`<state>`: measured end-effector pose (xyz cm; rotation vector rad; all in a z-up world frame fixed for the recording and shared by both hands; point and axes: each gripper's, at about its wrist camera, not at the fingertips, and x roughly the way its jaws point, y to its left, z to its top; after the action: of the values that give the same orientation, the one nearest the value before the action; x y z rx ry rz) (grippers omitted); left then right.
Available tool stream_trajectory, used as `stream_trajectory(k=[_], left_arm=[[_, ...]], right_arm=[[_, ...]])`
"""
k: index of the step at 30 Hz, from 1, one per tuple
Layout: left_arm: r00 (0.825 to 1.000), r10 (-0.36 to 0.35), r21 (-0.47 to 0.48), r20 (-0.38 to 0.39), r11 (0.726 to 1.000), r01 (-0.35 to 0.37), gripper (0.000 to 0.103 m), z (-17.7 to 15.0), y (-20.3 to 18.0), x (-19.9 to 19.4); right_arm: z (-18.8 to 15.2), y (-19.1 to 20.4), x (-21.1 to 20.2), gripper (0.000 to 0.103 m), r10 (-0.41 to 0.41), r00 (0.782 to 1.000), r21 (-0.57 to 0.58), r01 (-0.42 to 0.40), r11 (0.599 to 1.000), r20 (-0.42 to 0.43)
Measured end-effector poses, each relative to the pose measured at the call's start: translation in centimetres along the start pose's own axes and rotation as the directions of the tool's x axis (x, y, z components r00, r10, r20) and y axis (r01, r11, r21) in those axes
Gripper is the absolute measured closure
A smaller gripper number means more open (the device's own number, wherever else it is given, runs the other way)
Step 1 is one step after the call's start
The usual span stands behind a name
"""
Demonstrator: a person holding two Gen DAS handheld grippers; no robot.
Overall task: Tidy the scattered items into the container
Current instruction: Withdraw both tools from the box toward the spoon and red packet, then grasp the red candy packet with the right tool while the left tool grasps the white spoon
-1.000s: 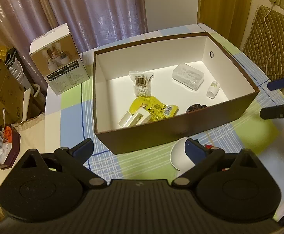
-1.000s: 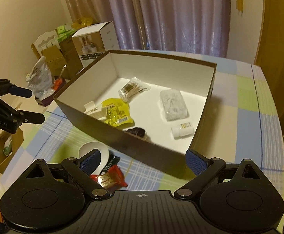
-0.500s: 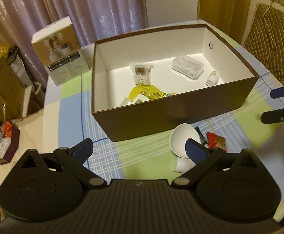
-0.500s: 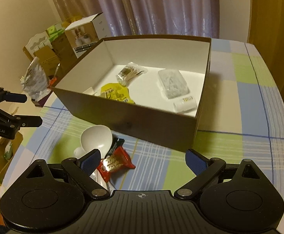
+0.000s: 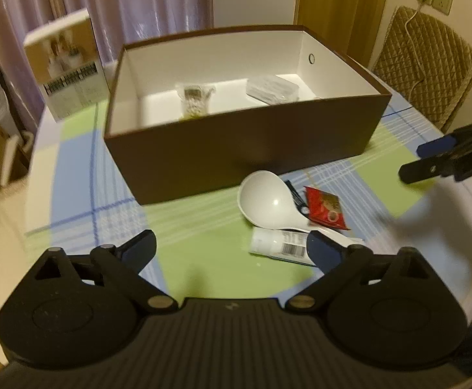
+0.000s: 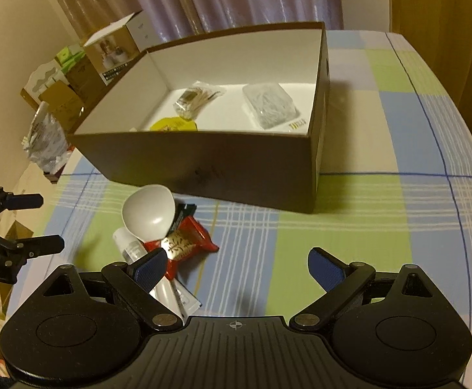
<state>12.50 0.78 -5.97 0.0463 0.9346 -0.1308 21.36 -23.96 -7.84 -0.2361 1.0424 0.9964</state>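
A brown box [image 5: 242, 159] [image 6: 210, 159] with a white inside stands on the checked tablecloth and holds several small items, among them a bag of cotton swabs [image 5: 194, 99] [image 6: 197, 97] and a clear packet [image 5: 272, 89] [image 6: 270, 105]. In front of it lie a white spoon [image 5: 268, 202] [image 6: 148, 212], a red sachet [image 5: 325, 207] [image 6: 187, 243] and a white tube [image 5: 279, 243] [image 6: 129, 246]. My left gripper [image 5: 232, 248] is open, low over the table just short of the tube. My right gripper [image 6: 236, 265] is open too, its left finger over the sachet's edge.
A printed carton [image 5: 67, 64] [image 6: 112, 52] stands at the table's back left. Cardboard boxes and bags [image 6: 48, 110] crowd the floor to the left. A quilted chair [image 5: 427, 64] sits at the right. The checked tablecloth [image 6: 365, 214] shows right of the pile.
Both grippers have drawn back and dropped lower toward the table, so the box looks farther and the spoon, sachet and tube have come into fuller view. Both stay open.
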Motion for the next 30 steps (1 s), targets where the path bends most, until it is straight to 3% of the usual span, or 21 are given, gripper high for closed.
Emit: stream_trajectory(k=[4, 10, 15, 20, 21, 22, 23, 25, 30], left_arm=[[0.999, -0.036, -0.046, -0.020, 0.998, 0.035, 0.011, -0.5, 0.6, 0.9], [0.998, -0.031, -0.080, -0.057, 0.996, 0.026, 0.016, -0.9, 1.5, 2.1], [0.997, -0.032, -0.119, -0.069, 0.993, 0.024, 0.019, -0.9, 2.4, 2.6], [0.997, -0.027, -0.125, -0.073, 0.992, 0.017, 0.019, -0.8, 2.7, 3.0], [0.997, -0.027, -0.127, -0.074, 0.992, 0.017, 0.019, -0.7, 2.8, 3.1], [0.997, -0.027, -0.130, -0.074, 0.991, 0.017, 0.019, -0.7, 2.9, 3.2], [0.997, -0.027, -0.132, -0.075, 0.991, 0.017, 0.019, -0.7, 2.9, 3.2], [0.997, -0.027, -0.134, -0.076, 0.991, 0.017, 0.019, -0.6, 3.0, 3.4], [0.996, -0.024, -0.141, -0.083, 0.990, 0.012, 0.019, -0.7, 3.4, 3.7]], right_arm=[[-0.8, 0.6, 0.8, 0.005, -0.017, 1.000, -0.039, 0.017, 0.999, -0.019], [-1.7, 1.3, 2.1, 0.005, 0.002, 0.999, -0.047, -0.004, 0.999, -0.040], [-1.4, 1.5, 2.9, 0.005, 0.065, 0.997, 0.059, -0.063, 0.996, -0.030], [-0.2, 0.9, 4.4, 0.005, 0.127, 0.991, 0.242, -0.115, 0.963, -0.034], [0.1, 0.7, 4.8, 0.015, 0.138, 0.990, 0.282, -0.124, 0.951, -0.030], [0.3, 0.5, 5.2, 0.038, 0.160, 0.987, 0.317, -0.142, 0.938, -0.032], [0.6, 0.1, 5.7, 0.043, 0.182, 0.983, 0.361, -0.155, 0.919, -0.041], [0.9, -0.4, 6.6, 0.043, 0.200, 0.978, 0.440, -0.157, 0.884, -0.052], [1.7, -0.6, 7.7, 0.043, 0.173, 0.983, 0.489, -0.122, 0.864, -0.060]])
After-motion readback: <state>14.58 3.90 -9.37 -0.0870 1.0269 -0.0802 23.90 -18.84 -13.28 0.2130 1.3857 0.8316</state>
